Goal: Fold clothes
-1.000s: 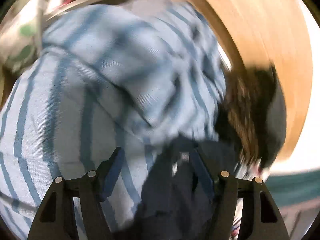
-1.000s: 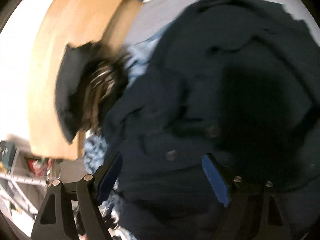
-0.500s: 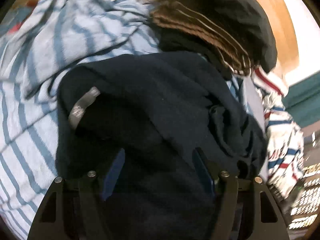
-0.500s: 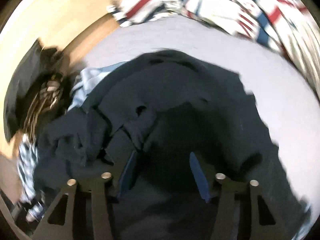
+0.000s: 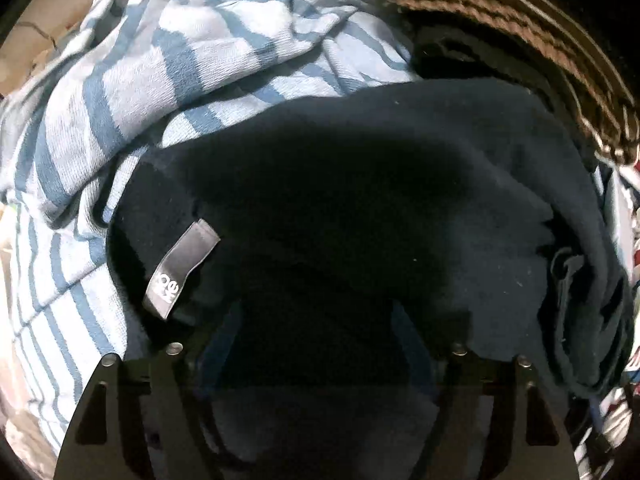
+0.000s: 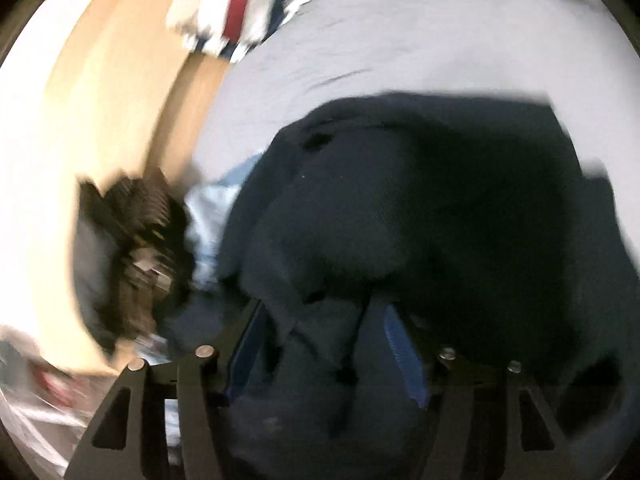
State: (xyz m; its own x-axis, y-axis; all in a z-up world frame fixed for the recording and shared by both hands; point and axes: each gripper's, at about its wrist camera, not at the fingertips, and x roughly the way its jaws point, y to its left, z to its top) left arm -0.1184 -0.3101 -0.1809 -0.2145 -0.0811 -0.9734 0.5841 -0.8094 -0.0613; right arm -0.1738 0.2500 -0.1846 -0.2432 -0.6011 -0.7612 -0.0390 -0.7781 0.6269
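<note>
Left wrist: left gripper (image 5: 316,320) spread, just widening, over navy garment (image 5: 360,208) | right gripper (image 6: 324,332) likewise

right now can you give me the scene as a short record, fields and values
garment in work: dark navy garment, crumpled, lying on the grey sheet
label: grey tag on its left part
left gripper: fingers spread over the navy cloth, just opening wider; grip not visible
right gripper: fingers either side of a navy fold, just opening; pinch unclear
under it: blue striped garment
nearby: brown knit; red, white and blue striped cloth
view quality: right wrist view blurred
</note>
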